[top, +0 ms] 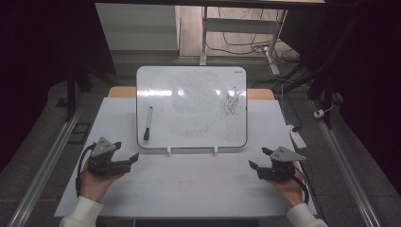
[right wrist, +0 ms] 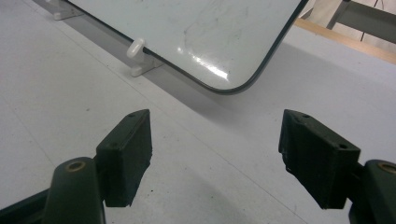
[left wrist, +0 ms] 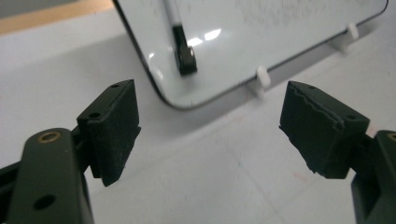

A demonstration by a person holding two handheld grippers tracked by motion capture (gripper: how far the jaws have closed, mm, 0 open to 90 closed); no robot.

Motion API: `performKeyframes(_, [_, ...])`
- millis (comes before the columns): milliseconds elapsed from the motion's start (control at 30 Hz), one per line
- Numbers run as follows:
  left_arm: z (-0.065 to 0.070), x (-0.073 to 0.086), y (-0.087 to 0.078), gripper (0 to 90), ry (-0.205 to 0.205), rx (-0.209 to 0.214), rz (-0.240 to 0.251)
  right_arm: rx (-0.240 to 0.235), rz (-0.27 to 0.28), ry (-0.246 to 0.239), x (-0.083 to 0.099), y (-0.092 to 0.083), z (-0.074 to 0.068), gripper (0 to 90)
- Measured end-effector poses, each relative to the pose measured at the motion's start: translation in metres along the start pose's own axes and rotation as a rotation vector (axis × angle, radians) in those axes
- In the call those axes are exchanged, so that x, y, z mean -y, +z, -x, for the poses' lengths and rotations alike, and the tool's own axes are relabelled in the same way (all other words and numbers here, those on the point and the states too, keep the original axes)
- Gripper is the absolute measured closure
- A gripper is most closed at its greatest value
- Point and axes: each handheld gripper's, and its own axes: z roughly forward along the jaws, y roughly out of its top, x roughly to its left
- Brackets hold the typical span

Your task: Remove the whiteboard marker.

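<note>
Though near hand-held gripper [top: 131, 157], marker [top: 148, 123] apart.

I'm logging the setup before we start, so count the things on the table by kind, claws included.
Whiteboard: 1
Marker: 1
White board supports: 2
Claws, left claw and right claw, both open and holding nothing: 2
Total: 6
</note>
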Motion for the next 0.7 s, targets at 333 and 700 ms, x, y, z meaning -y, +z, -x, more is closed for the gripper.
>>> performKeyframes(333, [-0.004,-0.042,0.023,22.6,0.012,-0.065,0.009,-0.004,-0.016,-0.004,0.001,0.003,-0.001,25.9])
performKeyframes(700, [-0.003,-0.076,0.061,29.1,0.039,-0.157,0.007,0.005,-0.035,-0.012,0.002,0.006,-0.002,26.0])
